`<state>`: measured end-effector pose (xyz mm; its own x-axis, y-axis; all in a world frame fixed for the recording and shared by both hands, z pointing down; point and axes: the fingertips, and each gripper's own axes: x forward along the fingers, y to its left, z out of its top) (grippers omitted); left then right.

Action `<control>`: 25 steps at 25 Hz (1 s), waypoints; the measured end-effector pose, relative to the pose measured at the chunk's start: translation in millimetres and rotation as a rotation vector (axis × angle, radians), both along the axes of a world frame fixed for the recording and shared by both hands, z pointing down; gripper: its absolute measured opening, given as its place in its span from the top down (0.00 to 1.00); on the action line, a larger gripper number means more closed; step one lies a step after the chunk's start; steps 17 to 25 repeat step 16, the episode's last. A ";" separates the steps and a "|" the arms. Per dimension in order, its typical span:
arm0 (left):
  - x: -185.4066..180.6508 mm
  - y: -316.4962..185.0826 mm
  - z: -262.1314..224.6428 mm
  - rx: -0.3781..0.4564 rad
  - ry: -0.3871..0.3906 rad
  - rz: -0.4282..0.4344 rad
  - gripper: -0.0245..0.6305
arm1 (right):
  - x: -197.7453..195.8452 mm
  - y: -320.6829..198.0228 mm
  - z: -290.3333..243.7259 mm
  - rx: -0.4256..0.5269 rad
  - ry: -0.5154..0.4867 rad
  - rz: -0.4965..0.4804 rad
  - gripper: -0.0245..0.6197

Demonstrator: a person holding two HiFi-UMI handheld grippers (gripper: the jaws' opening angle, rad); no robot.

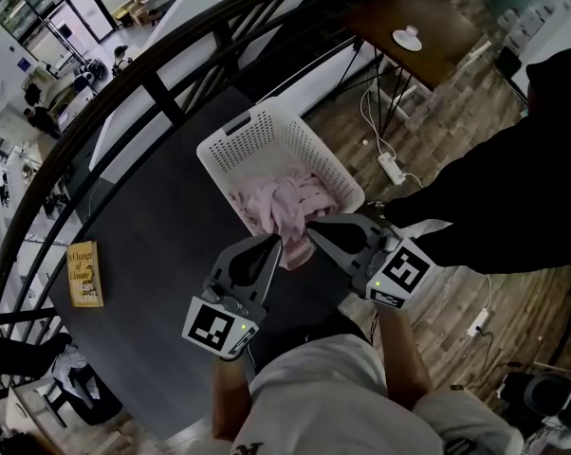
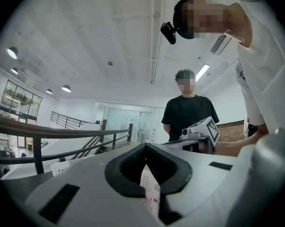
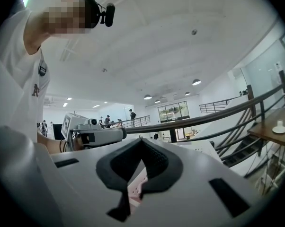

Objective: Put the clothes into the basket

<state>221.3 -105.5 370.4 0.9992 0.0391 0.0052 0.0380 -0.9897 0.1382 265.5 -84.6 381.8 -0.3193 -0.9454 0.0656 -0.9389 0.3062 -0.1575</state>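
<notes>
Soft, light clothes (image 1: 290,202) are drooping over the basket (image 1: 243,145) at its six-o'clock rim, easiest taken by that fold; left claw (image 1: 278,240) is pinching it, right claw (image 1: 310,226) is sitting closed alongside.

At lower centre our left gripper (image 2: 145,145) has its jaws together at the tips, pink cloth (image 2: 152,203) caught in the slit; a person in black (image 2: 189,117) stands mid-frame beyond, railing (image 2: 48,134) at left
</notes>
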 end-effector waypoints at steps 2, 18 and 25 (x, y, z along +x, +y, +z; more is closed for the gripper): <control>0.1 2.0 -1.0 0.004 0.002 0.001 0.96 | 0.2 1.9 -0.1 0.002 -0.008 0.000 0.94; -0.8 6.3 -2.9 0.011 0.000 0.002 0.96 | -1.2 7.7 0.5 -0.004 -0.001 0.003 0.94; -0.8 6.3 -2.9 0.011 0.000 0.002 0.96 | -1.2 7.7 0.5 -0.004 -0.001 0.003 0.94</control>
